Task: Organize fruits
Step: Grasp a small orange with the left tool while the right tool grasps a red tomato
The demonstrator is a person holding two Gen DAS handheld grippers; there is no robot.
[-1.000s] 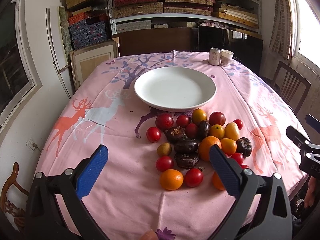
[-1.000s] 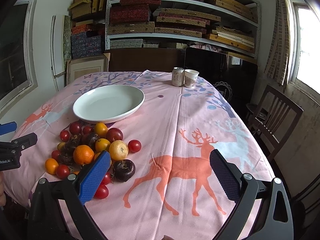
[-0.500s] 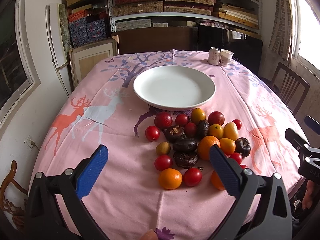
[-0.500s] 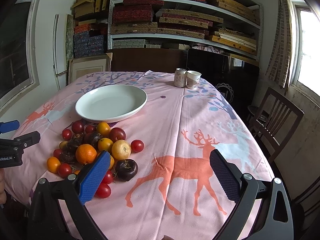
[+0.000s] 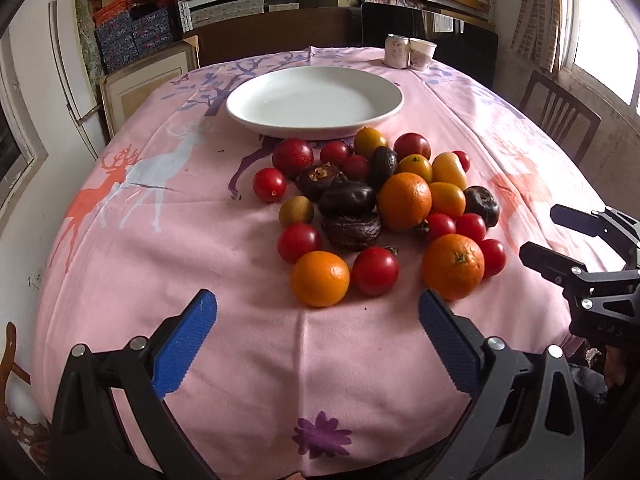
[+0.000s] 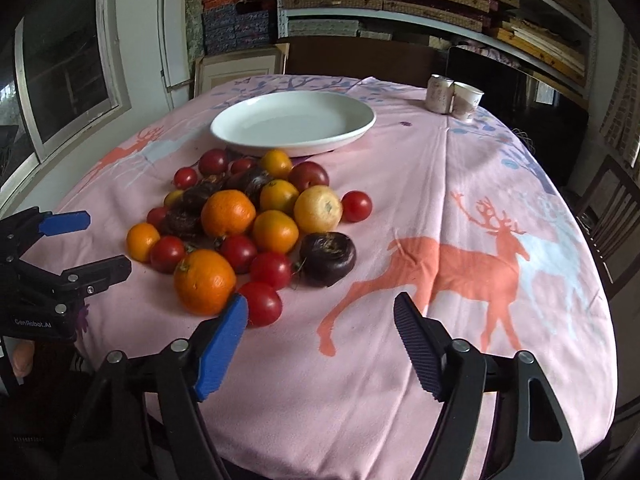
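Note:
A pile of fruit (image 5: pixel 384 208) lies on the pink deer tablecloth in front of an empty white plate (image 5: pixel 240 108): oranges, red tomatoes, yellow fruits and dark wrinkled ones. My left gripper (image 5: pixel 318 308) hangs open just short of the nearest orange (image 5: pixel 320 278), holding nothing. In the right wrist view the pile (image 6: pixel 248 220) sits left of centre, below the plate (image 6: pixel 224 128). My right gripper (image 6: pixel 320 304) is closing its jaws over bare cloth with nothing between them; a red tomato (image 6: pixel 260 304) lies by its left finger. Each gripper shows in the other's view, the right (image 5: pixel 576 248) and the left (image 6: pixel 76 244).
A can (image 5: pixel 396 52) and a paper cup (image 5: pixel 422 54) stand at the table's far edge. A wooden chair (image 5: pixel 560 116) stands at the right side. Shelves of boxes fill the back wall. The cloth falls over the near table edge under both grippers.
Both grippers have sunk toward the table and tilted down, so the fruit looms larger. The right gripper's jaws stand narrower than before. No fruit has moved.

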